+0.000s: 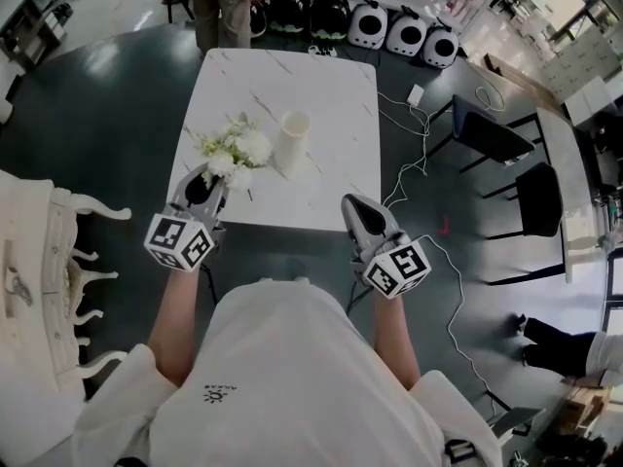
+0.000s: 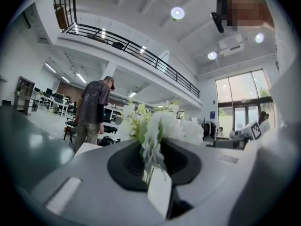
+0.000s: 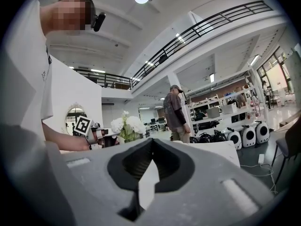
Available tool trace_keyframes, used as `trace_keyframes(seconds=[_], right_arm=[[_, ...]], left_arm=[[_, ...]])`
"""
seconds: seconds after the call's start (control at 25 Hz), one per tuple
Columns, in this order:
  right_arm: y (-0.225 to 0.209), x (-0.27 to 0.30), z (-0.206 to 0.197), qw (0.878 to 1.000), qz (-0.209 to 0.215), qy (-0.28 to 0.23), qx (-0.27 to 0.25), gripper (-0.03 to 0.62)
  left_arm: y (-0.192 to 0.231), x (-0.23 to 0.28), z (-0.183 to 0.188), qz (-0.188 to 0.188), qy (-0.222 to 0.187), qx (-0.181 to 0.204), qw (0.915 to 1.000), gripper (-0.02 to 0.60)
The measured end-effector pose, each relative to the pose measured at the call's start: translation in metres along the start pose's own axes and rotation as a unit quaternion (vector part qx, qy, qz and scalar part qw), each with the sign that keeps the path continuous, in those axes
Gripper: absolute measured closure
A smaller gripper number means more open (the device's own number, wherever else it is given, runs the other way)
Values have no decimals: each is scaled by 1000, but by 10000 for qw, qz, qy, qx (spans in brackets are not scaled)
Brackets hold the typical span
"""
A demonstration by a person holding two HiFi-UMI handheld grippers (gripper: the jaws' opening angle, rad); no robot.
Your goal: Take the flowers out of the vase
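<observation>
Our left gripper (image 1: 216, 181) has its jaws closed on the stems of the white flowers (image 1: 238, 149), which are out of the vase (image 1: 291, 142) and just beside it at the front left of the bench (image 1: 321, 86). Our right gripper (image 1: 352, 204) is at the front edge, its jaws together on nothing.

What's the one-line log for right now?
left gripper: shut on flowers | vase: upright, flowerless, on table | right gripper: shut, empty

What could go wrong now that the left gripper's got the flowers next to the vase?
1. The flowers sit close beside the upright vase; a sideways swing could tip it.
2. The left gripper holds them near the front edge of the table, so stems set down there might slip off.
</observation>
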State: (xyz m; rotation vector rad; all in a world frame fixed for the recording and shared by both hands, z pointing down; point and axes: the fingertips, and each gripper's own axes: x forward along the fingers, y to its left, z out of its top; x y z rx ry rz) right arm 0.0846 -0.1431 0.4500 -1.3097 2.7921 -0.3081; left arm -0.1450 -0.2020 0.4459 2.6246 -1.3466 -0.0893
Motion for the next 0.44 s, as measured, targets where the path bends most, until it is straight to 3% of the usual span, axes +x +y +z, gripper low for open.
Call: trace_keyframes(seconds=[0.44], right_arm=[[-6, 5, -2, 10000, -10, 59, -46, 594]], left_arm=[[4, 10, 0, -23, 14, 16, 10000, 528]])
